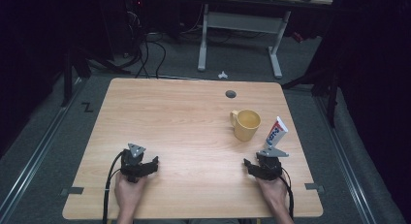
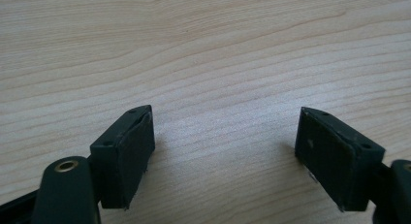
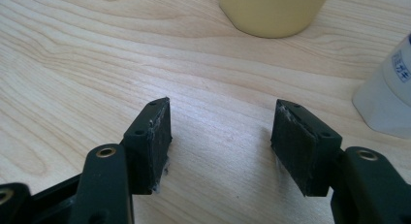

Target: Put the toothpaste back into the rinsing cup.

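A yellow mug [image 1: 245, 124] stands on the wooden table [image 1: 169, 117] right of centre, handle to the left. Just right of it a white toothpaste tube [image 1: 276, 132] with blue and red print stands upright on its cap. My right gripper [image 1: 264, 161] rests near the table's front right, a little in front of the tube, held by a hand. In the right gripper view its jaws [image 3: 223, 112] are open over bare wood, with the mug's base [image 3: 271, 13] ahead and the tube's cap [image 3: 387, 98] to the right. My left gripper [image 1: 140, 160] sits at the front left, open [image 2: 225, 122], nothing between its jaws.
A round cable hole [image 1: 230, 94] lies in the tabletop behind the mug. Small metal brackets [image 1: 71, 190] sit at the table's front edges. Beyond the table stand a white desk frame [image 1: 240, 35] and floor cables [image 1: 145, 49].
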Tool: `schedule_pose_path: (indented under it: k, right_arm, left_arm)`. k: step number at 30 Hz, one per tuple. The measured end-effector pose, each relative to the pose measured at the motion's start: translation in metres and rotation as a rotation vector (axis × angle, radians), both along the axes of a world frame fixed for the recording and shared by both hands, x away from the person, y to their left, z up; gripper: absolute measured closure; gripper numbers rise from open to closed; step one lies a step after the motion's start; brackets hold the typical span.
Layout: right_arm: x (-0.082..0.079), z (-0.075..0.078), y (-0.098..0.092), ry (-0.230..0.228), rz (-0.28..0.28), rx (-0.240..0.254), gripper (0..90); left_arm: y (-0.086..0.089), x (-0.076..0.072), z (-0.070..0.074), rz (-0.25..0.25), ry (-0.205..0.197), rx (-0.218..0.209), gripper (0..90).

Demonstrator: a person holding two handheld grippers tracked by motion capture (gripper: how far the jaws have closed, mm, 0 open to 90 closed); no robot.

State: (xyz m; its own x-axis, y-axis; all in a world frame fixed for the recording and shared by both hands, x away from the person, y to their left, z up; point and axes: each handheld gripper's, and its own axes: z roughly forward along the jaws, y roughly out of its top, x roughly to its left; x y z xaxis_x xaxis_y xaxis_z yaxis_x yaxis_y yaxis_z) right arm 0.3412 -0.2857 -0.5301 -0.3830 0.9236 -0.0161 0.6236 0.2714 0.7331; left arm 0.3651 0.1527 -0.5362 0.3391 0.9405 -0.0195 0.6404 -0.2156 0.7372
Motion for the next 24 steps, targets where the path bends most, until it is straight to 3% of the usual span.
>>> schedule_pose_path:
  k: [24]
  right_arm:
    - [-0.016, 0.009, -0.008, -0.024, 0.004, 0.049, 48.6]
  left_arm:
    - [0.000, 0.000, 0.000, -0.001, 0.001, 0.001, 22.3]
